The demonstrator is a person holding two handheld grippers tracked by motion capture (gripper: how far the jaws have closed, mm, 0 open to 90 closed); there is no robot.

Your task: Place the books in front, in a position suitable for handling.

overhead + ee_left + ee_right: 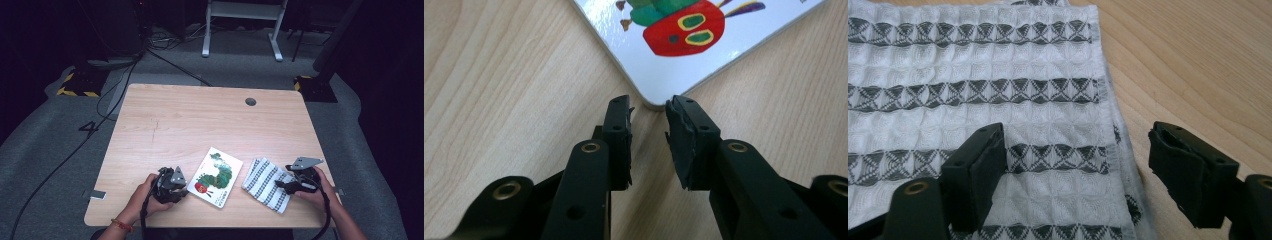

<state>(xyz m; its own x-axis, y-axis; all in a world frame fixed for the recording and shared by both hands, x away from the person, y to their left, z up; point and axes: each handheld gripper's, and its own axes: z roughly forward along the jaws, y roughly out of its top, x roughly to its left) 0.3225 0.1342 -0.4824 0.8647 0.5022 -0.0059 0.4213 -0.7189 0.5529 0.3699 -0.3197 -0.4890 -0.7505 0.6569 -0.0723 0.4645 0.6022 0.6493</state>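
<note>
Here the left gripper, jaws slightly parted with nothing between them, sits at the near-left corner of the picture book. That book lies flat near the wooden table's front edge, its long axis running from seven to one o'clock (glossy white cover, rounded corners, a green caterpillar with a red head). At three o'clock from it lies the folded waffle-weave cloth, white with grey stripes; the right gripper straddles its hemmed edge, jaws spread wide.

At centre frame, a white book bears a green caterpillar with a red head; lower right, a white cloth carries dark grey stripes of small triangles; the table is pale woodgrain.
</note>
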